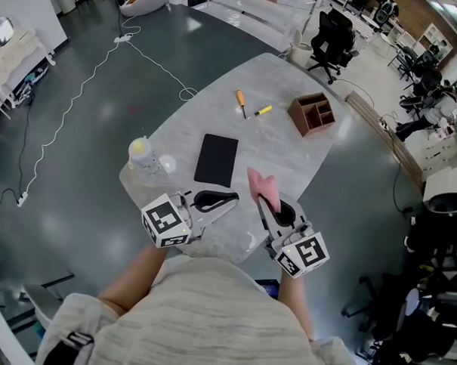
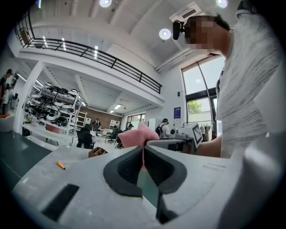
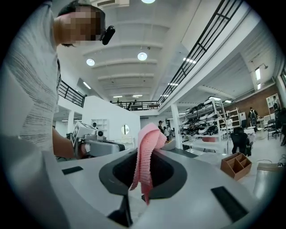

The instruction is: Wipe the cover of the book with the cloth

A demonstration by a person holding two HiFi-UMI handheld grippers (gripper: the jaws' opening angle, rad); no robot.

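Right tongs [image 1: 263, 201], angled toward the book [image 1: 217, 159], pinch the cloth [image 1: 263, 185].

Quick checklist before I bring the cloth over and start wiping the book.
1. Cloth held in the right gripper: ok, fingers shut on it.
2. Book lying flat on the table, nothing on its cover: ok.
3. Left gripper free to steady the book: ok, shut and empty.
4. Way from cloth to book free: ok.
5. Bottle apart from the book: ok.
6. Where the cover is dirty: cannot tell.
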